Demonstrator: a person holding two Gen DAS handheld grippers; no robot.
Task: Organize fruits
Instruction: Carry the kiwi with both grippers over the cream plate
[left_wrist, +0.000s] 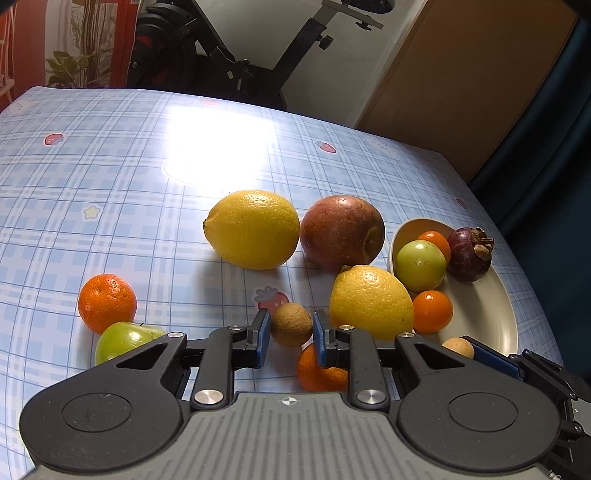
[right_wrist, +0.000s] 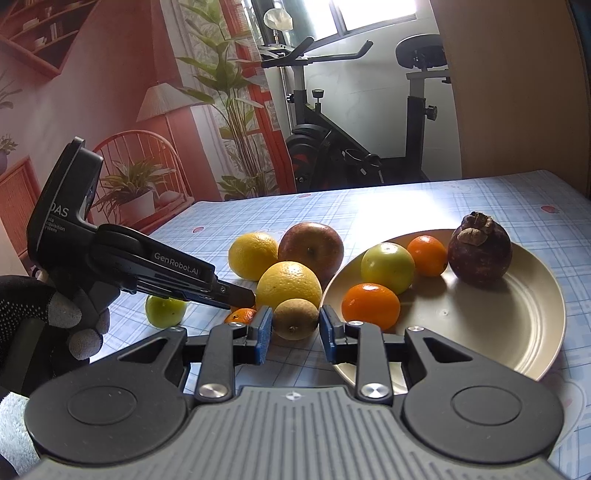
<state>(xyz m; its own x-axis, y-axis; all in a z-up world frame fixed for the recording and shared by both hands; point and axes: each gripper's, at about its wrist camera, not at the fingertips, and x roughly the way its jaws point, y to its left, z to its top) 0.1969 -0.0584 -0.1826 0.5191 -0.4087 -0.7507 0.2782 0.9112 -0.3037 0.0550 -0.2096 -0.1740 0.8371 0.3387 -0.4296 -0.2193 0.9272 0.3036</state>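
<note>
Blue-padded jaws of my left gripper (left_wrist: 290, 323) pinch a small brown fruit (left_wrist: 291, 328) beside the near lemon (left_wrist: 371, 301), the tool pitched steeply down; its round skin could squirt free. In the right view, my right gripper (right_wrist: 295, 326) is closed on a russet fruit (right_wrist: 295, 317) at the plate (right_wrist: 517, 332) rim, tilted gently down; a careless release could roll it off the worktop (right_wrist: 480, 199).

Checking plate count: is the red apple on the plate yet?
No, the red apple sits on the tablecloth beside the two lemons, left of the plate.

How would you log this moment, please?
left fingers: shut on brown fruit | right fingers: shut on other brown fruit | plate: four fruits
</note>
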